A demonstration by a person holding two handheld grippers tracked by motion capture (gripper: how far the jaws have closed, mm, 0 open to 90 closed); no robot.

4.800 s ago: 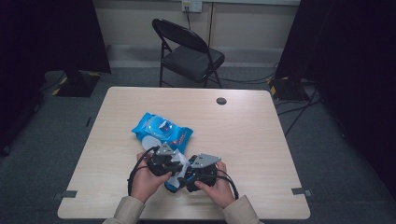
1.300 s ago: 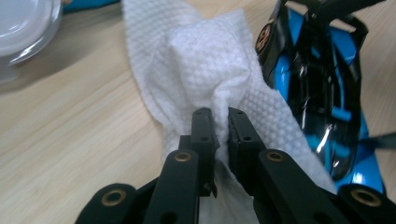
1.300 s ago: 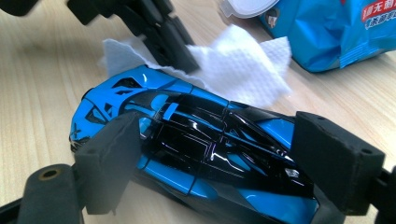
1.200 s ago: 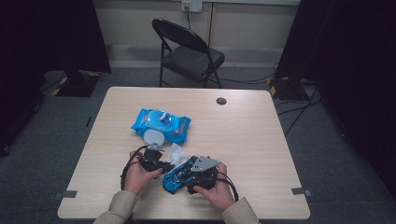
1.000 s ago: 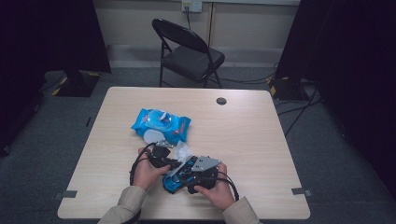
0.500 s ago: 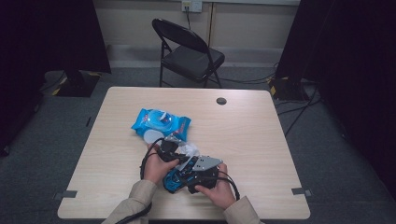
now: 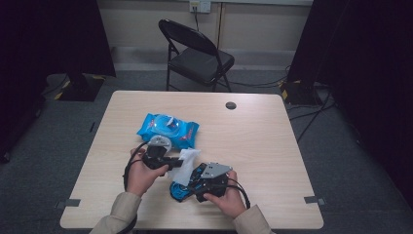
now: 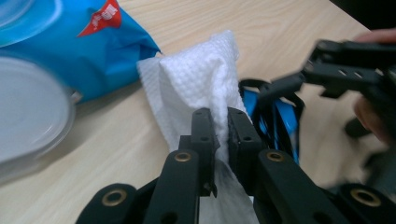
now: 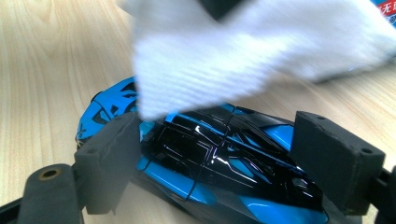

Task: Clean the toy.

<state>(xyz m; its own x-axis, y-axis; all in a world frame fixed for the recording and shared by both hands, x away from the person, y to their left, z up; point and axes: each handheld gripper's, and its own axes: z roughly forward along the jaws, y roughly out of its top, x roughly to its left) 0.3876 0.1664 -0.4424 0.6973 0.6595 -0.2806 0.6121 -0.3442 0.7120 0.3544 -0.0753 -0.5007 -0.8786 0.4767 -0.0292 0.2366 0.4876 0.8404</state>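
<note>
wipe pack (image 7: 168, 130): red label (unreadable) | left claw (image 8: 219, 126): pinching wipe (image 8: 205, 79)

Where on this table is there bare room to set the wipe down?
Bare wood runs along the table's right half, past the grommet hole, and down the left edge. It is crowded around the wipes pack, wipe and toy car.

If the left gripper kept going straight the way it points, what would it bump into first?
Probably the blue toy car just beyond the white wipe that the left gripper pinches; depth is hard to judge.
</note>
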